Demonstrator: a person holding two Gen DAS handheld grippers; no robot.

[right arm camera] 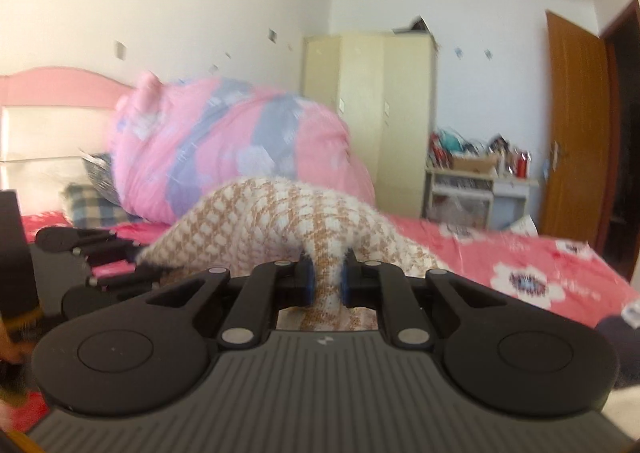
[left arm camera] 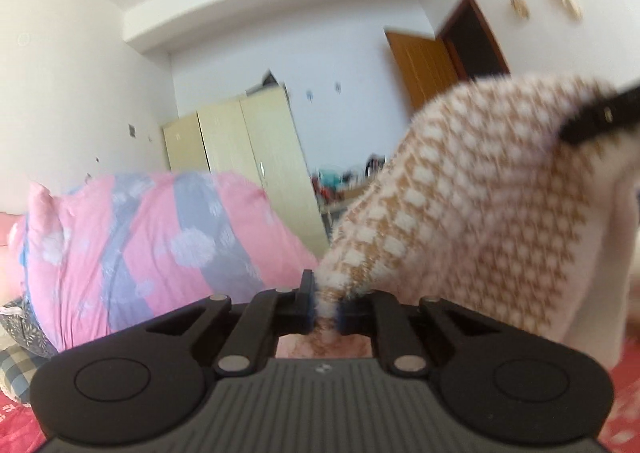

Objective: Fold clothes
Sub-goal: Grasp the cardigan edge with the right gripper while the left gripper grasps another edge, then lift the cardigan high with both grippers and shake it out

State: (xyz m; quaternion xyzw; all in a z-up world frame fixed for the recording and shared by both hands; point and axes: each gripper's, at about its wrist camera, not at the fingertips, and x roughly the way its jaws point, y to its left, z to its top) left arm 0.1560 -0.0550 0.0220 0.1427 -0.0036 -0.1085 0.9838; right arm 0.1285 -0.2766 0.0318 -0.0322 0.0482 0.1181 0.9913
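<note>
Both grippers — left, right — pinch the checked sweater; no legible writing.

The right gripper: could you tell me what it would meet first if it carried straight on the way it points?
The right gripper is shut on the sweater, so that fabric bunches just ahead. Beyond it, the pink quilt on the bed looks next, though depth is unclear.

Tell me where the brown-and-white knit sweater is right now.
The sweater is held above the red floral bedsheet, pinched by both the left gripper and the right gripper, in front of the pink quilt.
</note>
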